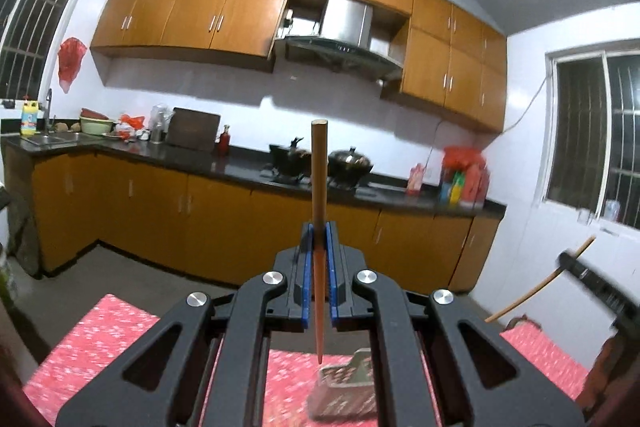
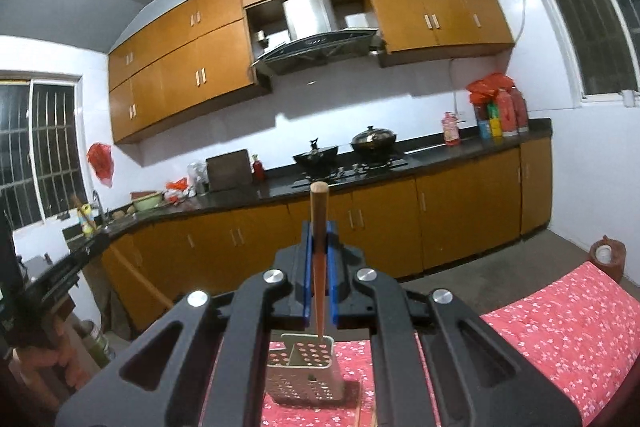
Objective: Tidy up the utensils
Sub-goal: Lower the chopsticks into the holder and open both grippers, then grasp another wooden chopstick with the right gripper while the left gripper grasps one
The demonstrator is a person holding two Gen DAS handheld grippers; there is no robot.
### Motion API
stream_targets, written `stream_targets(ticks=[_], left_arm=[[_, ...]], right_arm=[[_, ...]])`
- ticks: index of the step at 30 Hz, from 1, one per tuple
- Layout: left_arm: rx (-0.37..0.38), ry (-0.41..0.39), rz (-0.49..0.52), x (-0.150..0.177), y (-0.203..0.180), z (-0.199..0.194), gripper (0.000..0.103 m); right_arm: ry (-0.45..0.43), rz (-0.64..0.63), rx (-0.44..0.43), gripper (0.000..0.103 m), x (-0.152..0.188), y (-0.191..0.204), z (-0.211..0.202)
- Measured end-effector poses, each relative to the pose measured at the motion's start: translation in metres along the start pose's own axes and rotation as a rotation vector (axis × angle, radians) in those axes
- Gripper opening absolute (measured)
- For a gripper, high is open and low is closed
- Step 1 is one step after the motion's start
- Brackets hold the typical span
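You face a kitchen: orange-brown upper cabinets (image 1: 192, 7) at 11 o'clock, a steel range hood (image 1: 344, 47) at 12, matching lower cabinets (image 1: 224, 215) under a dark countertop (image 1: 208, 163). Barred windows (image 1: 592, 135) flank you at 3 and 9 o'clock. White walls, grey floor (image 2: 492, 267), dim artificial light.

No legible text anywhere; labels on the countertop bottles (image 2: 496, 115) too small/blurred to read.
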State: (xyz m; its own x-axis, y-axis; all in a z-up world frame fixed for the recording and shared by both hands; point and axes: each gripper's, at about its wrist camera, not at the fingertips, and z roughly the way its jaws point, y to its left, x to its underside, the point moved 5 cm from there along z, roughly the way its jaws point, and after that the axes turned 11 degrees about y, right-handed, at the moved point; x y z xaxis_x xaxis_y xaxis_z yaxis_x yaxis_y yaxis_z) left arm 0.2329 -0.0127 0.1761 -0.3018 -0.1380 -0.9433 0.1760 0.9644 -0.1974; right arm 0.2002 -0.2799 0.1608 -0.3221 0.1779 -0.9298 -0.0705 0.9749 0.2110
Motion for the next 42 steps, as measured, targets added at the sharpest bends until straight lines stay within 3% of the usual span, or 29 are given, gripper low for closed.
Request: stream_targets(ticks=[4,13,16,19,23,27,32,36,39,42], left_arm=[[0.028,0.026,0.006,0.017,-0.013,0.023,0.007],[0.039,0.189,0.000,0.068,-0.020,0.081,0.007],[0.039,0.227,-0.006,0.074,-0.018,0.087,0.007],[0.039,0.238,-0.012,0.076,-0.014,0.086,0.009],[0.032,0.218,-0.025,0.070,-0.007,0.077,0.035],[0.034,0.190,-0.036,0.061,-0.002,0.062,0.037],[0.023,0.161,-0.066,0.058,0.016,0.033,0.037],[-0.038,0.193,-0.083,0.076,0.040,0.016,0.038],[-0.113,0.272,-0.059,0.106,0.056,0.016,0.039],[-0.153,0.389,-0.021,0.150,0.070,0.026,0.039]], right_arm=[[0.067,-0.003,-0.007,0.008,0.015,0.003,0.028],[0.180,0.001,0.007,0.008,0.045,0.003,0.073],[0.185,0.013,0.000,0.014,0.050,0.004,0.072],[0.172,0.015,0.000,0.032,0.049,0.004,0.070],[0.156,0.016,0.001,0.032,0.047,0.006,0.062],[0.122,0.028,0.005,0.034,0.045,0.003,0.043],[0.112,0.064,0.068,0.037,0.063,-0.023,0.014],[0.221,0.106,0.141,0.037,0.105,-0.058,0.019],[0.401,0.135,0.189,0.037,0.162,-0.083,0.043],[0.537,0.148,0.183,0.025,0.206,-0.089,0.060]])
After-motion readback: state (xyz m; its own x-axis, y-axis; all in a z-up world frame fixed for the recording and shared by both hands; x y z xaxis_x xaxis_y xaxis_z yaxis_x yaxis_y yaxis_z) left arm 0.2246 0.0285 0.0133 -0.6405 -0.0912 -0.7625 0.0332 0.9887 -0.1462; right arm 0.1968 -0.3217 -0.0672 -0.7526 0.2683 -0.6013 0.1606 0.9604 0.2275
